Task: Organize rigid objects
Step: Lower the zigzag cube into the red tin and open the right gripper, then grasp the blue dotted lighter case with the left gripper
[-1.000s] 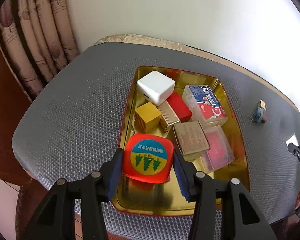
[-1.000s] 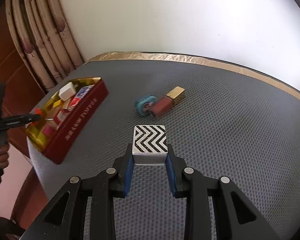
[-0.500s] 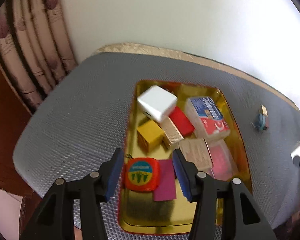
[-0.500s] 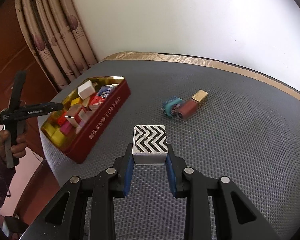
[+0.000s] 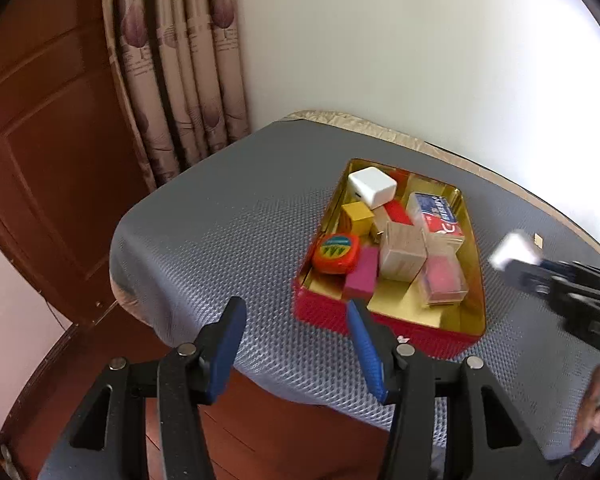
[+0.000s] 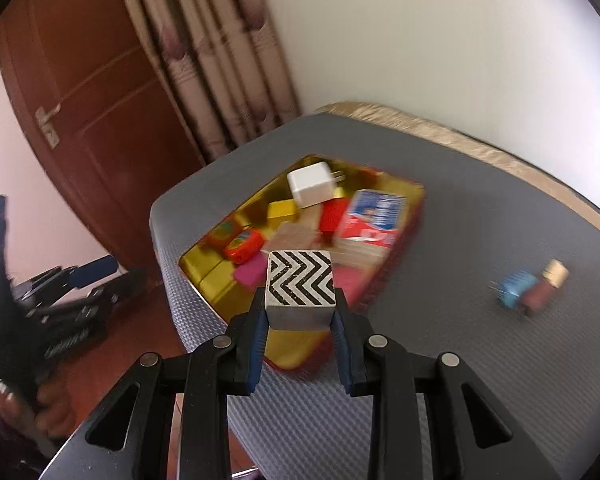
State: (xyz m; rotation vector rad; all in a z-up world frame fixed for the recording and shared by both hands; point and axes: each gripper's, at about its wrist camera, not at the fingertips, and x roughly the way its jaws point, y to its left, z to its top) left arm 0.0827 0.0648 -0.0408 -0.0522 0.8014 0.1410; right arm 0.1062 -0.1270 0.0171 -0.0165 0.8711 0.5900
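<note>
A red tin [image 5: 384, 330] with a gold inside sits on the grey table and holds several small objects, among them an orange tape measure [image 5: 336, 253], a white charger [image 5: 372, 187] and a blue-and-red box [image 5: 436, 214]. My left gripper [image 5: 296, 340] is open and empty, pulled back near the table's front left, short of the tin. My right gripper [image 6: 300, 332] is shut on a black-and-white zigzag cube [image 6: 300, 284] and holds it above the tin's [image 6: 288, 356] near end. It shows blurred in the left wrist view [image 5: 516, 254].
A blue object [image 6: 514, 289] and a dark red and gold one [image 6: 546, 288] lie together on the table right of the tin. A curtain [image 5: 172, 76] and a brown door [image 5: 48, 140] stand behind the table's left corner. The table's front edge drops off close below the grippers.
My left gripper let go of the orange tape measure in the tin and drew back to the left, open. My right gripper carried the zigzag cube left to above the tin.
</note>
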